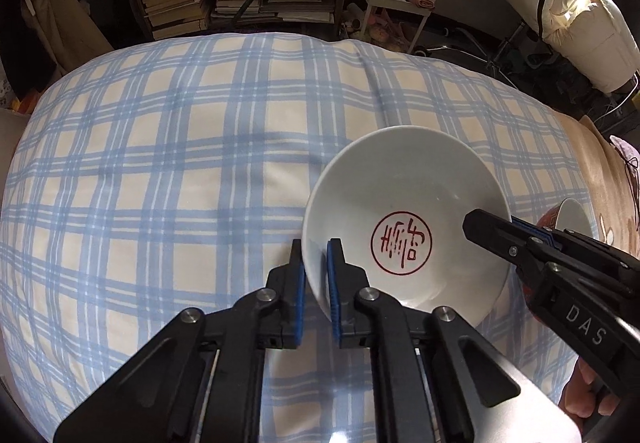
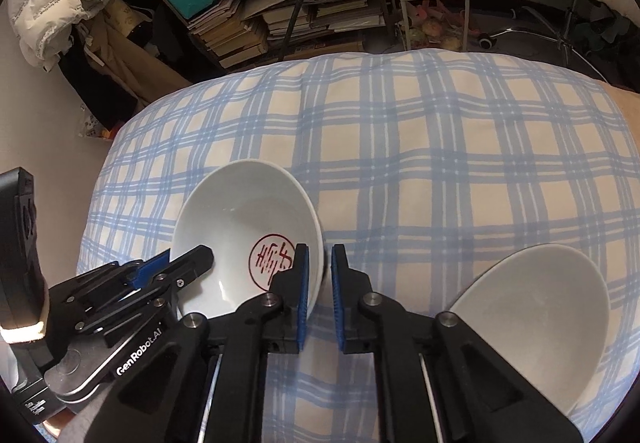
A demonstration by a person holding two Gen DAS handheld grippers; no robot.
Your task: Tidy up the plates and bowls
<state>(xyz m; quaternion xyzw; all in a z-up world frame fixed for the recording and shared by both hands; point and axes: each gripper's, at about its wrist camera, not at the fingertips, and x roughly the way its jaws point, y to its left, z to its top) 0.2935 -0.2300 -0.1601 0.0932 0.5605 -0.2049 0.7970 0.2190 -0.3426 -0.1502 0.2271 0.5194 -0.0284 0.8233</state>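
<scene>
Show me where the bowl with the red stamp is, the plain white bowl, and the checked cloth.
bowl with the red stamp (image 1: 401, 243), left wrist view, on the red seal at its bottom.
plain white bowl (image 2: 536, 319), right wrist view, on its inner wall.
checked cloth (image 2: 440, 163), right wrist view, on a bare patch.

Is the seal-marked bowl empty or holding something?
Empty: the bowl shows a bare white interior with its red seal fully visible.
</scene>
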